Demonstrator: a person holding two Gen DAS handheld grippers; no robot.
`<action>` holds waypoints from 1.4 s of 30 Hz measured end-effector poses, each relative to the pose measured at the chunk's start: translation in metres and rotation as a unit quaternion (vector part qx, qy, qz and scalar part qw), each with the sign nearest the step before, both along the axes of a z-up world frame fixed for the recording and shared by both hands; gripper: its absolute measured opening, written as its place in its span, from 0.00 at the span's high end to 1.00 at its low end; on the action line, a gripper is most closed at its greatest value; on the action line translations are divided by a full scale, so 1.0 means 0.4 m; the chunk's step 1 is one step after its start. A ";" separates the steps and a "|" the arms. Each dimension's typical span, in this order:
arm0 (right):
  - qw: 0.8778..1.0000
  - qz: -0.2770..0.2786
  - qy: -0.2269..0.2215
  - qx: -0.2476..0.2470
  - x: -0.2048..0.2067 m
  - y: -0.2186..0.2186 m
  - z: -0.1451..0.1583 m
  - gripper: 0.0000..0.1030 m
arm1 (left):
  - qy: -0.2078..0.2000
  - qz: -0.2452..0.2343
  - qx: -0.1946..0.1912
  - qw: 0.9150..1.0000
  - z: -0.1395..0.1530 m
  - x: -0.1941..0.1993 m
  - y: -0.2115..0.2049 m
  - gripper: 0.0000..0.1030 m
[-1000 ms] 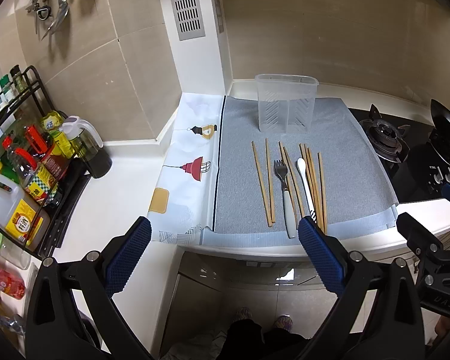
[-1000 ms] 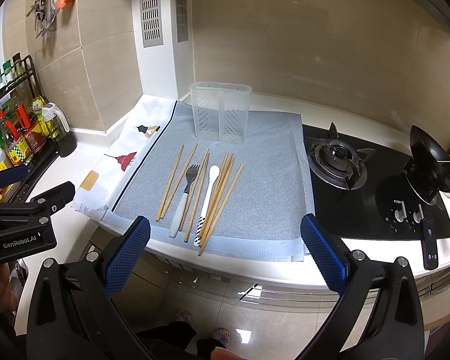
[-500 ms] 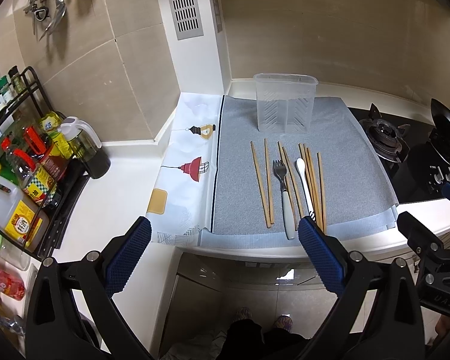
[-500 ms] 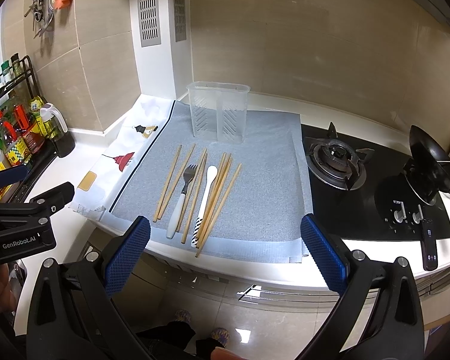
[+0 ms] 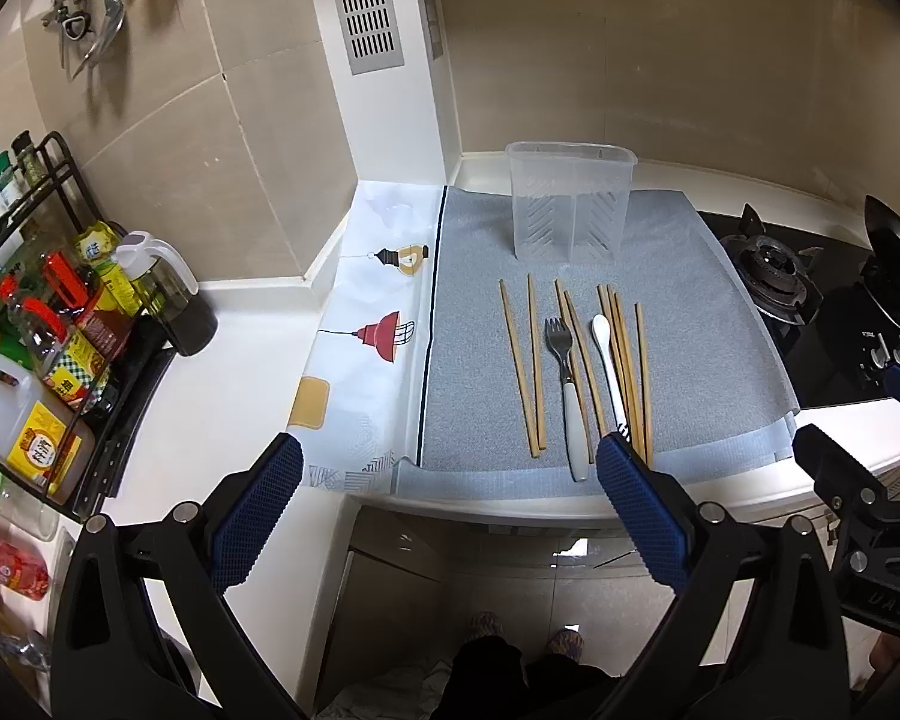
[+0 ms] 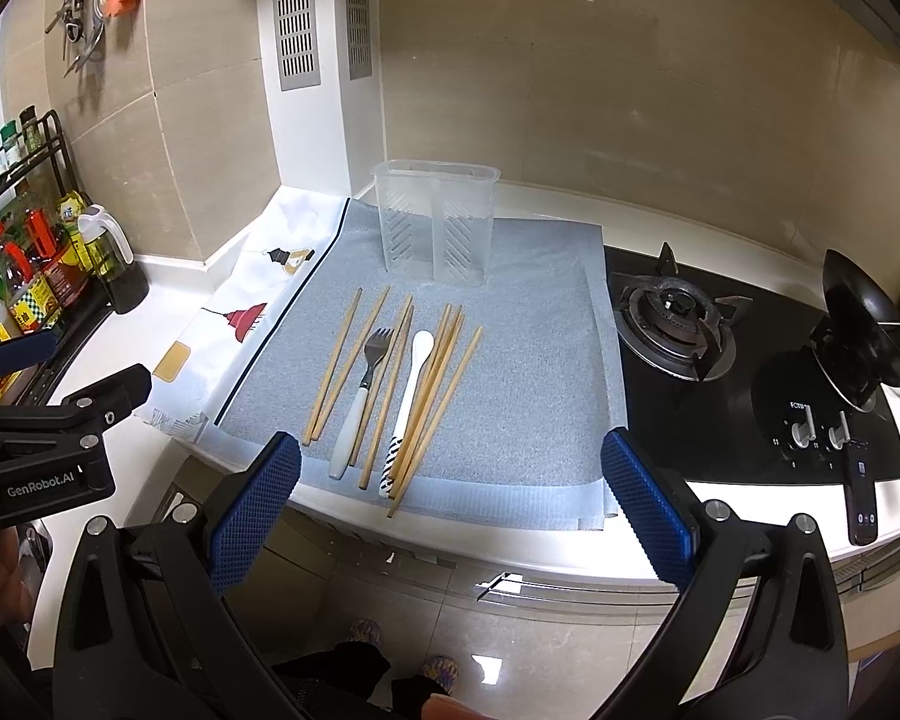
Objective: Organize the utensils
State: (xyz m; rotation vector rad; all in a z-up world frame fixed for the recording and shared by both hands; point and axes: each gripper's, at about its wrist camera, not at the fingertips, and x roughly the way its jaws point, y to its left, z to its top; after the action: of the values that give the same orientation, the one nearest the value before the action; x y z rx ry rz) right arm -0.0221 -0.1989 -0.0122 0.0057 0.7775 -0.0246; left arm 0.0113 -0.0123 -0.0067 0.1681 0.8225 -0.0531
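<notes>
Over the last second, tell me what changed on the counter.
Only the right gripper drifted slightly, closer to the mat. Nothing was grasped or released: both grippers stay open and empty, the left gripper unmoved. Chopsticks, fork, spoon and holder lie unchanged.

Home kitchen: gas hob (image 6: 672,324), condiment rack (image 5: 42,324).

On the desk (image 6: 510,525) a mat (image 6: 528,396) carries a holder (image 6: 435,225) at its far edge. Before it lie chopsticks (image 6: 336,369), a fork (image 6: 363,384) and a spoon (image 6: 408,396) side by side. The stove (image 6: 678,324) sits right of the mat, a bottle rack (image 5: 48,330) far left.
</notes>
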 end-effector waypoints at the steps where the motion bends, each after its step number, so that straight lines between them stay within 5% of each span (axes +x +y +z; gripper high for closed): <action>1: 1.000 0.000 0.001 0.000 0.002 0.002 -0.002 0.05 | 0.001 0.000 0.000 1.000 -0.001 0.001 -0.001 0.07; 13: 1.000 -0.007 0.009 0.008 0.024 -0.017 -0.014 0.05 | 0.011 0.002 0.002 1.000 -0.008 0.023 -0.005 0.07; 21: 0.993 -0.050 0.062 0.085 0.075 -0.125 -0.069 0.05 | 0.053 0.029 -0.025 0.998 -0.037 0.085 0.024 0.07; 26: 0.987 -0.039 0.097 0.122 0.127 -0.141 -0.116 0.06 | 0.088 0.042 0.002 0.995 -0.081 0.147 0.023 0.07; 35: 0.971 -0.029 0.188 0.145 0.375 -0.100 -0.230 0.58 | 0.124 0.004 0.012 0.992 -0.142 0.347 0.021 0.09; 37: 0.965 -0.044 0.207 0.152 0.441 -0.098 -0.262 0.65 | 0.129 -0.011 -0.004 0.992 -0.159 0.408 0.020 0.13; 42: 0.953 -0.084 0.249 0.154 0.578 -0.096 -0.340 0.74 | 0.186 -0.054 -0.045 0.980 -0.234 0.587 -0.010 0.41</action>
State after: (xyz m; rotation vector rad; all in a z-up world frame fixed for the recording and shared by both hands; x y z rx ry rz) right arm 0.2093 -0.2373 -0.1482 0.3753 1.2783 -0.0687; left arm 0.2460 -0.0161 -0.1002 0.1173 1.1821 -0.2291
